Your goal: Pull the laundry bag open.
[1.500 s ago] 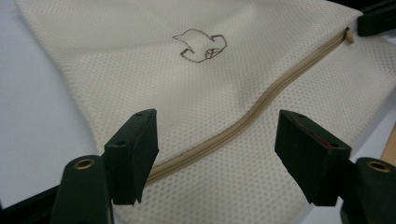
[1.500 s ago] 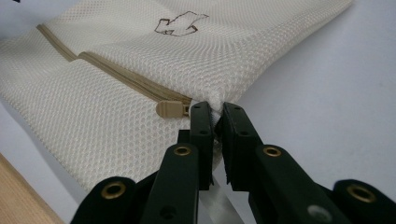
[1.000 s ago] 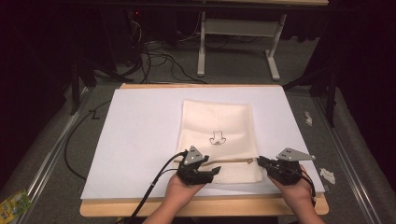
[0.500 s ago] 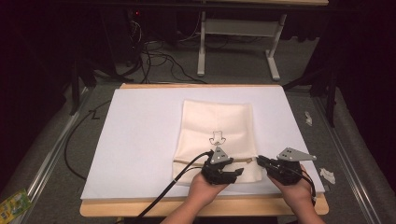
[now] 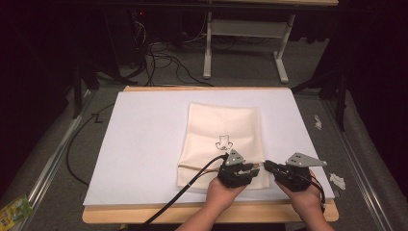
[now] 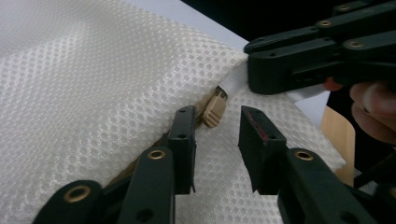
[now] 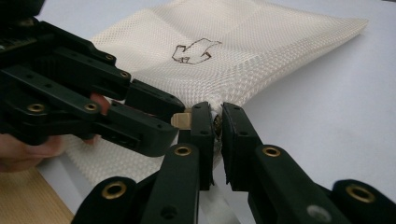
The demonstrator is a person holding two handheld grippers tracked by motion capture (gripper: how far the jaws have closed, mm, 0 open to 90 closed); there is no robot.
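Pinching the white tab (image 6: 232,84) at the near right corner of the mesh zipper pouch (image 5: 223,130), the right tool (image 7: 218,122) seemingly anchors it so the left tool (image 6: 217,128), jaws apart around the tan zipper pull (image 6: 215,108), can grip. The pouch lies flat mid-tabletop (image 5: 144,139), long axis running away from the person.

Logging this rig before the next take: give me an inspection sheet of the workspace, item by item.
Surface: white sheet on a wooden table.
Job's things: cream mesh bag, flat, small dark outline drawing on it; tan zipper pull near its right corner.
Clutter: white scraps on the floor to the right; green packet at lower left.
Grippers: left gripper open, jaws either side of the pull; right gripper shut on the bag's white corner tab.
Cables: black cable trailing from the left gripper; more on the floor behind.
Surroundings: dark room, grey desk frame beyond.
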